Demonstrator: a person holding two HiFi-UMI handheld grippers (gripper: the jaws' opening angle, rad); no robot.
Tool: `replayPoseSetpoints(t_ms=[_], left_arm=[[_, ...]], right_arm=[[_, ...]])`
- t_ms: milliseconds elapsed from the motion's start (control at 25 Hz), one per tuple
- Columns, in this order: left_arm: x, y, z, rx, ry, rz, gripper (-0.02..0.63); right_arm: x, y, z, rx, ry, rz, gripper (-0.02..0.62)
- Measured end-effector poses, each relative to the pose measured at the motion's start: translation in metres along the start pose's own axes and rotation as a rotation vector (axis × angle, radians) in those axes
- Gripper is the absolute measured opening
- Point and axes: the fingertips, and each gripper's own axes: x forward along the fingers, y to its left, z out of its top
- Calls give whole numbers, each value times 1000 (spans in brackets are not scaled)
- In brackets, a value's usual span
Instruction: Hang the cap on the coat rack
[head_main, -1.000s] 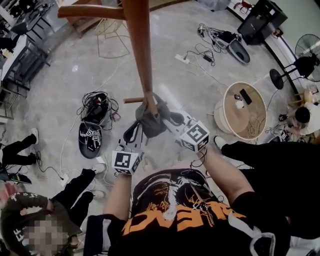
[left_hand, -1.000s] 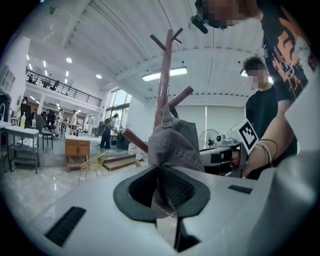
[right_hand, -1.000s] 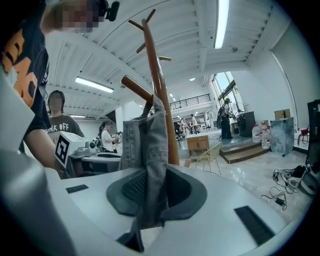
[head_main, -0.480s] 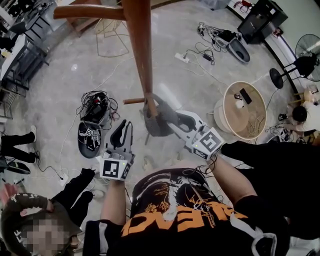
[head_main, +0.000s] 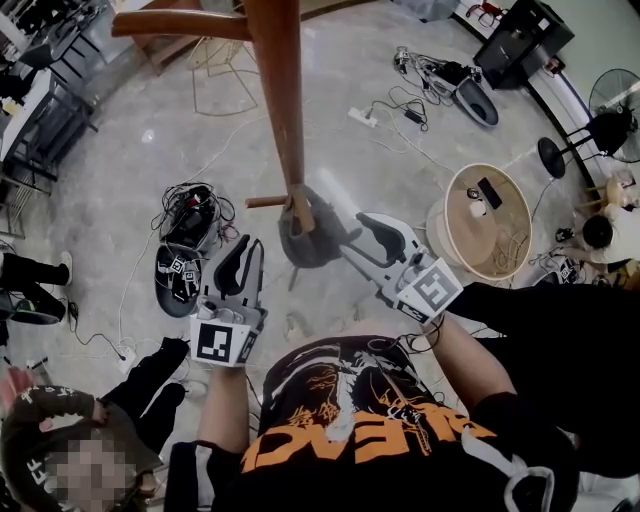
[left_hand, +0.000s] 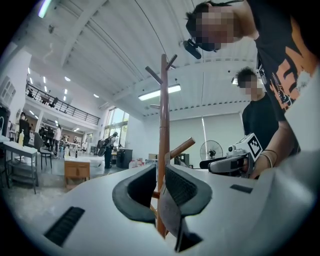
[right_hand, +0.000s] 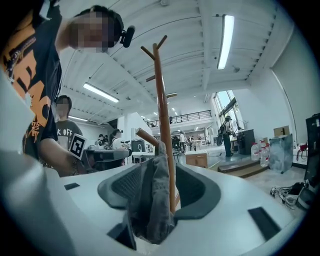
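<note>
**Cap on peg, both grippers released**

Since a second ago, your left gripper (head_main: 243, 262) has let go of the cap (head_main: 305, 238) and drawn back, jaws apart and empty. Your right gripper (head_main: 352, 236) has just been opening. The cap hangs loose between its jaws from a low peg (head_main: 268, 201) of the coat rack (head_main: 280, 100). Cables (head_main: 190, 212) litter the pale floor (head_main: 120, 170) beneath.

Cap (head_main: 310, 238) on coat rack (head_main: 280, 100) peg, left gripper (head_main: 243, 264) left of it, right gripper (head_main: 372, 233) right

Left gripper (head_main: 243, 262) let go of the cap (head_main: 310, 242) and backed off, then right gripper (head_main: 362, 238) opened its jaws around it.
</note>
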Motion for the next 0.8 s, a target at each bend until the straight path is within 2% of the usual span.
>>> replayPoseSetpoints(t_ms=[440, 800], left_arm=[[-7, -12, 27, 3, -2, -27, 80], [-7, -19, 35, -6, -8, -42, 80]], right_arm=[[3, 18, 43, -23, -51, 38, 230], [0, 22, 55, -28, -60, 37, 232]])
